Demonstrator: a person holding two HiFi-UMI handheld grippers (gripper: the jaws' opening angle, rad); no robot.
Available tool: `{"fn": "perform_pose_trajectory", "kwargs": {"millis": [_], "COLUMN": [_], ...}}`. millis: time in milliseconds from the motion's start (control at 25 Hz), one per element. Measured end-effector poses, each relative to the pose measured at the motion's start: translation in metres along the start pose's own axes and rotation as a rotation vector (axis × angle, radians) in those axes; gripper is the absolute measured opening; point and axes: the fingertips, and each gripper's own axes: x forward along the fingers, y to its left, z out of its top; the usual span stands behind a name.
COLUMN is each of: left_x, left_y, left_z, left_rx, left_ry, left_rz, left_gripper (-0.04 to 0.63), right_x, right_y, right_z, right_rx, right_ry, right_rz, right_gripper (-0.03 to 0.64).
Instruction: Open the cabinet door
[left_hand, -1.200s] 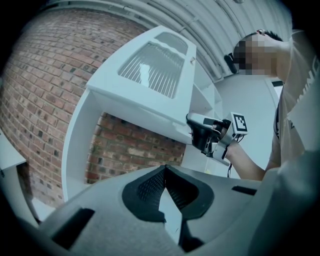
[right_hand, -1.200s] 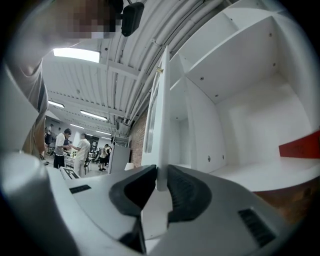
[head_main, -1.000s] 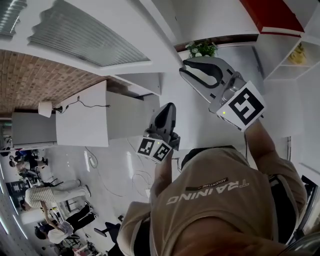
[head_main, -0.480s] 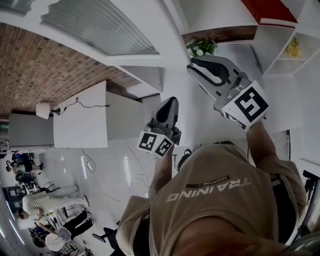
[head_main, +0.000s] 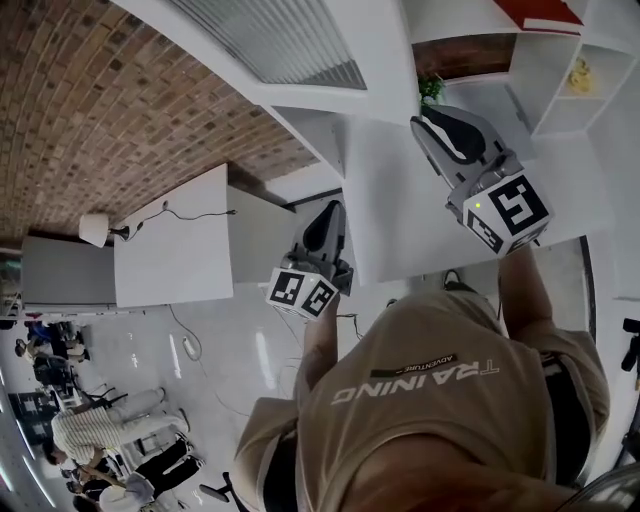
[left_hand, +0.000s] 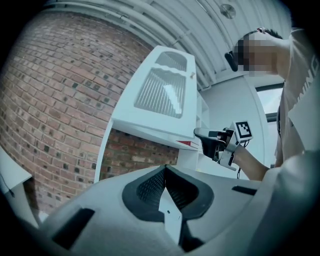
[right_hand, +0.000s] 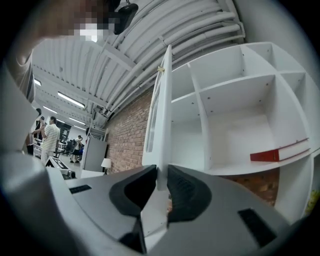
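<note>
Right claw (right_hand: 160, 174) pinches cabinet door (right_hand: 161, 112) edge, red book (right_hand: 278, 151) beyond.

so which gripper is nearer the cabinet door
Right. The right gripper clamps the edge of the cabinet door; the left gripper, shut and empty, sits off to one side, apart from it.

A red book (right_hand: 278, 150) lies flat on a board of the white open shelf unit (right_hand: 235, 131).

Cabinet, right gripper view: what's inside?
Visible compartments are bare white, except a red book lying flat in one. The right tongs, gripping the door edge, cover the lower part of the cabinet.
</note>
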Motion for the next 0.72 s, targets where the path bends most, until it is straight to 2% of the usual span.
{"fn": "perform_pose_trajectory", "kwargs": {"millis": [520,720], "left_x": [-0.065,-0.091], "left_y": [0.009,0.022], "left_z": [-0.002,-0.008], "left_rx": [-0.029,-0.029], "left_ry": [0.009,0.026], "left_rz": [-0.117,-0.148], "left_gripper": [0.008,0.008], "right_x": [-0.018,-0.021], "right_y": [0.066,0.104], "right_z": [0.009,0.009], "right_rx": [-0.021,-0.025], "right_ry": [0.021,-0.008], "right_rz": [-0.133,-0.156], "right_gripper": [0.067,0.067]}}
